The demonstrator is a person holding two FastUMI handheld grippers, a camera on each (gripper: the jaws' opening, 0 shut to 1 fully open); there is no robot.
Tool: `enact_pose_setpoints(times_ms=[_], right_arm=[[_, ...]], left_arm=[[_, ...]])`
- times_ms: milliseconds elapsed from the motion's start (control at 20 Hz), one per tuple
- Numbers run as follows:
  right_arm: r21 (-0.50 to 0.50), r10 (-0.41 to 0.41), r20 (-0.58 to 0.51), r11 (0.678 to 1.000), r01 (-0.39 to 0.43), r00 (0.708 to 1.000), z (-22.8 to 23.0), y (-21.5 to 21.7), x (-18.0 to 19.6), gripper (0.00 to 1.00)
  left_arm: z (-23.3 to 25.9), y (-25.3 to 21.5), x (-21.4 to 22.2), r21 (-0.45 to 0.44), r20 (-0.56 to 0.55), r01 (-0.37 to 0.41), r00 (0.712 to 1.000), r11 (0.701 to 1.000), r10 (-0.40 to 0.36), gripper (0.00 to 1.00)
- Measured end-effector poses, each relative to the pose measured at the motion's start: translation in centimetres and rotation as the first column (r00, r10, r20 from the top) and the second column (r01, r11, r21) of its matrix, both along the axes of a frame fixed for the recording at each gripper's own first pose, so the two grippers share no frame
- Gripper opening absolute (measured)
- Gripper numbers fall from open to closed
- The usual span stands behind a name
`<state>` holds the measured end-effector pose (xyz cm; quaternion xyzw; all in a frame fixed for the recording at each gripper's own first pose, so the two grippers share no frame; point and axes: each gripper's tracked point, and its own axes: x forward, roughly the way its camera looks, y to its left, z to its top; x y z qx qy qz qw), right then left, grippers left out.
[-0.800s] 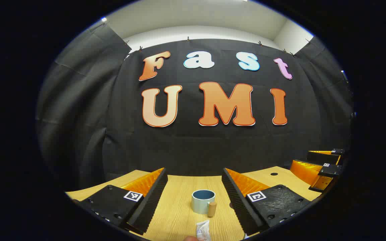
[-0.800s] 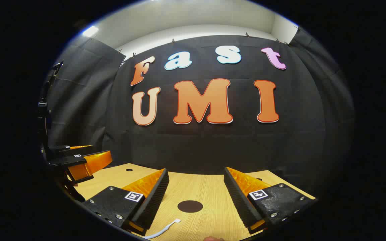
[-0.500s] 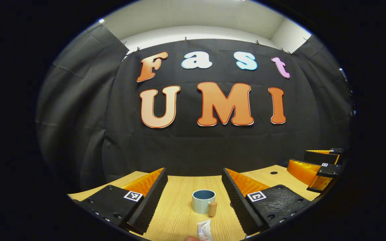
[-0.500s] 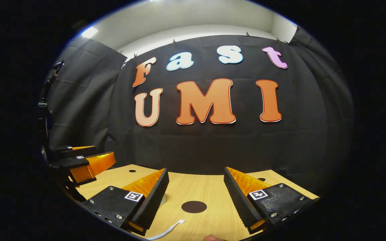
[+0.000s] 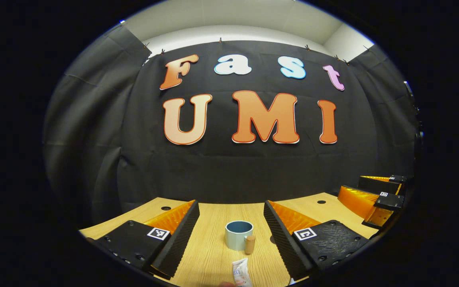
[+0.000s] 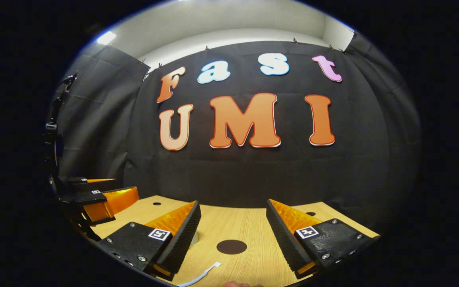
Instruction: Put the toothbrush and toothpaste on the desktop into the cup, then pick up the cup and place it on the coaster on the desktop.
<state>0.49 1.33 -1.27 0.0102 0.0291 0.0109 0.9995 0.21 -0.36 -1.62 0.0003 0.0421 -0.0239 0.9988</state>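
On the wooden desktop (image 5: 209, 255) stands a pale blue cup (image 5: 238, 235), upright, between the left gripper (image 5: 231, 217)'s parted jaws; nearer, a white toothpaste (image 5: 241, 272) tube. Between the right gripper (image 6: 233, 217)'s spread jaws: a dark round coaster (image 6: 232, 246), a white toothbrush (image 6: 203, 273).

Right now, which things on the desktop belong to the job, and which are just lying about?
Job:
cup, empty, upright
toothpaste, lying near the cup
toothbrush, lying flat
coaster, bare
left gripper and right gripper, both open

Lying about:
nothing loose; just the desktop with its small holes
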Motion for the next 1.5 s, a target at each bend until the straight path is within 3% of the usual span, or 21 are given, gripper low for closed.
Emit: enact_pose_setpoints(times_ms=[150, 300, 450, 850, 1050, 1250, 1350, 1400, 1450, 1500], right_arm=[[0.035, 0.01, -0.141, 0.999, -0.005, 0.99, -3.2, 0.4, -0.1, 0.99], [0.065, 0.031, -0.291, 0.998, -0.012, 0.956, -6.8, 1.2, -0.7, 0.99], [0.064, 0.041, -0.374, 0.998, -0.018, 0.927, -9.2, 2.0, -0.9, 0.96], [0.033, 0.073, -0.538, 0.997, -0.065, 0.84, -14.9, 4.9, -2.0, 0.93], [0.039, 0.072, -0.632, 0.997, -0.061, 0.771, -17.3, 5.4, -2.6, 0.87], [0.017, 0.052, -0.714, 0.998, -0.058, 0.698, -19.4, 5.3, -3.3, 0.75], [0.019, 0.028, -0.753, 1.0, -0.022, 0.658, -20.6, 4.9, -3.4, 0.76], [0.029, 0.027, -0.766, 1.0, -0.008, 0.642, -21.2, 5.1, -3.3, 0.7], [0.038, 0.032, -0.781, 0.999, -0.003, 0.624, -21.6, 5.3, -3.3, 0.73], [0.047, 0.042, -0.796, 0.999, -0.008, 0.604, -21.9, 5.5, -3.4, 0.7]], left_arm=[[-1.5, 0.3, 0.0, 0.041, -0.054, 0.002, 0.999, 0.999, 0.0, 0.97], [-3.5, 0.3, -0.1, 0.059, -0.123, 0.013, 0.992, 0.998, -0.006, 0.97], [-5.7, 0.4, 0.0, 0.079, -0.193, 0.024, 0.981, 0.997, -0.009, 0.96], [-12.7, 0.7, -0.9, 0.119, -0.403, 0.056, 0.915, 0.991, -0.003, 1.0], [-14.4, 1.6, -1.1, 0.121, -0.461, 0.049, 0.887, 0.991, 0.012, 0.99], [-17.0, 2.0, -1.0, 0.087, -0.565, 0.067, 0.825, 0.994, -0.006, 0.99], [-18.1, 2.5, -0.7, 0.092, -0.618, 0.064, 0.786, 0.994, 0.006, 0.99], [-18.9, 2.7, -0.8, 0.098, -0.655, 0.072, 0.755, 0.993, 0.01, 0.96], [-19.4, 2.8, -0.9, 0.099, -0.683, 0.074, 0.73, 0.992, 0.013, 0.94], [-19.9, 2.9, -0.8, 0.104, -0.711, 0.074, 0.702, 0.992, 0.022, 0.95]])
